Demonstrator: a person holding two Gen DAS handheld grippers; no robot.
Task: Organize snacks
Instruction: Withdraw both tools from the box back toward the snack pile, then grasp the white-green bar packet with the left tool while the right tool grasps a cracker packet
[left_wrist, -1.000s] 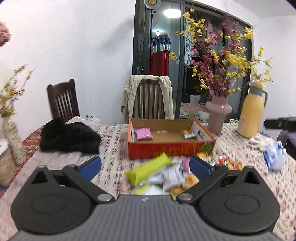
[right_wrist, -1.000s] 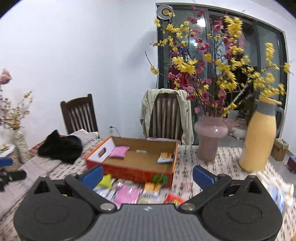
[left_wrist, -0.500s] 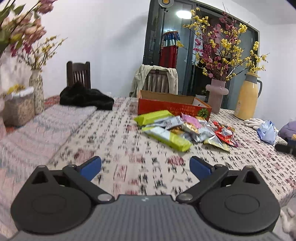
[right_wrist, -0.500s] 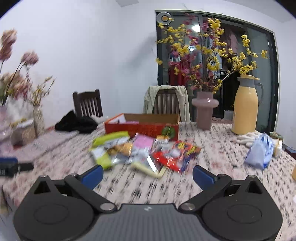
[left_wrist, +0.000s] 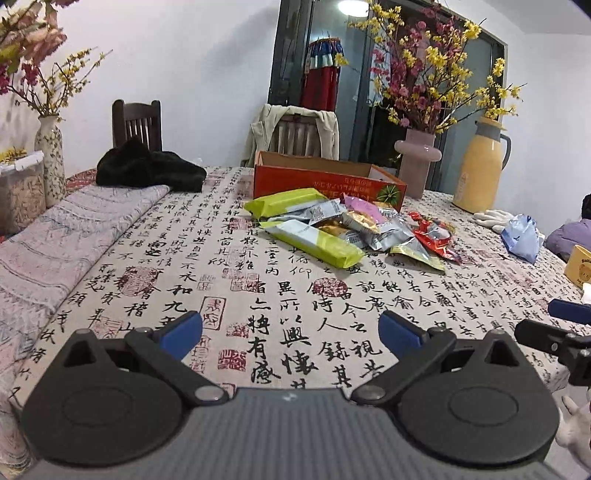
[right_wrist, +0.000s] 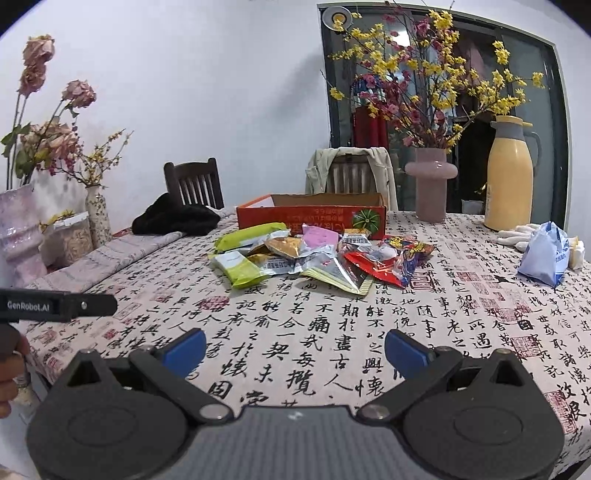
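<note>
left hand-held gripper: jaws apart, empty | right hand-held gripper: jaws apart, empty

The wall was white. Two dark chairs stood behind the table. A lamp shone above.

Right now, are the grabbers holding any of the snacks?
No, nothing is held. The left gripper and the right gripper are both open and empty, and the snack pile lies on the table, out past their fingers.
</note>
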